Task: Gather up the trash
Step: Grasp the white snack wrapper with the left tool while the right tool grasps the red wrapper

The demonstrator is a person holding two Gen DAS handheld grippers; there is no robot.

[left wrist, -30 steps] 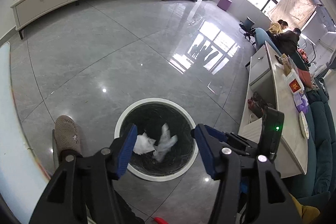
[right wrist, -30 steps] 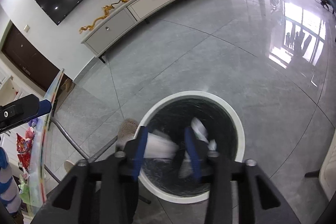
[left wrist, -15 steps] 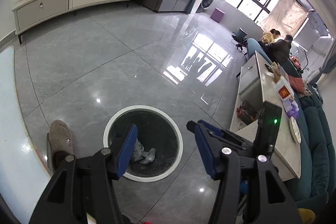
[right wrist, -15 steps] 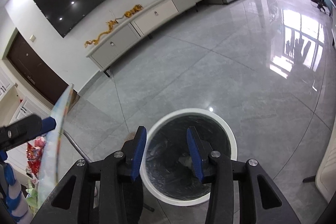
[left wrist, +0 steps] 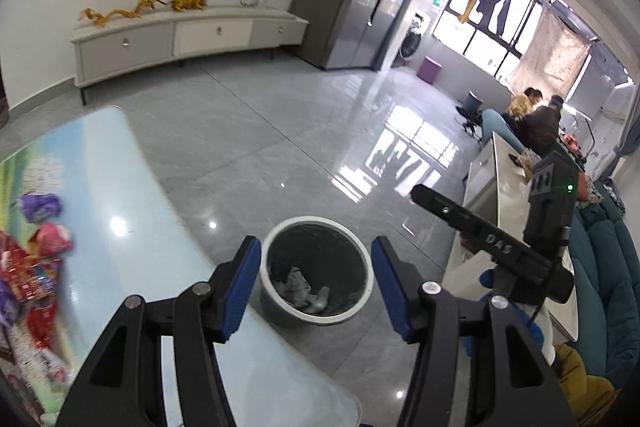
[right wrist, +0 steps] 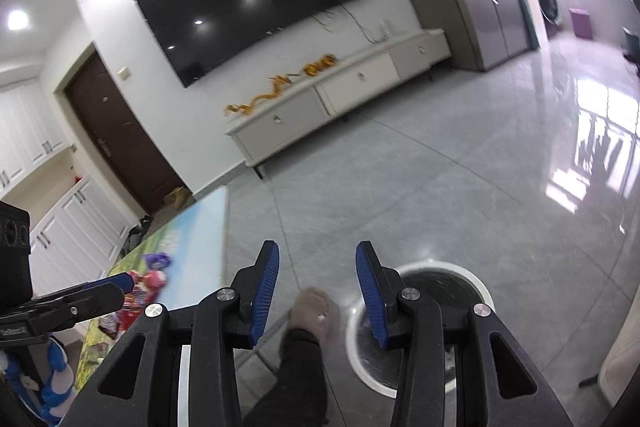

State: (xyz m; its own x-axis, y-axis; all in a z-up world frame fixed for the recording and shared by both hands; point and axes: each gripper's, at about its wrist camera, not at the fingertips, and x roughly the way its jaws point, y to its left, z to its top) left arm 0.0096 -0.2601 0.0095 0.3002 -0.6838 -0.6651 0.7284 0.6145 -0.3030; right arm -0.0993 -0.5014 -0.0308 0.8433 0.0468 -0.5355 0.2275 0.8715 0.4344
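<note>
My left gripper [left wrist: 316,281] has its jaws spread wide with nothing between them. Through that gap I see the bin [left wrist: 317,311] on the floor [left wrist: 248,131], well below the jaws and just beside the edge of the counter [left wrist: 132,227]. Crumpled white trash [left wrist: 300,287] lies at the bottom of the bin, clear of both jaws. More trash, a heap of bright wrappers [left wrist: 32,275], sits on the counter far off to the left of the jaws, blurred.

My right gripper [right wrist: 317,293] also has its jaws apart and holds nothing. From its camera the bin [right wrist: 476,279] lies below and to the right, partly hidden behind the right jaw. A foot in a grey slipper [right wrist: 314,313] shows between the jaws, on the floor beside the bin. The wrappers [right wrist: 140,291] lie on the counter to the left, near the left gripper's tip.
</note>
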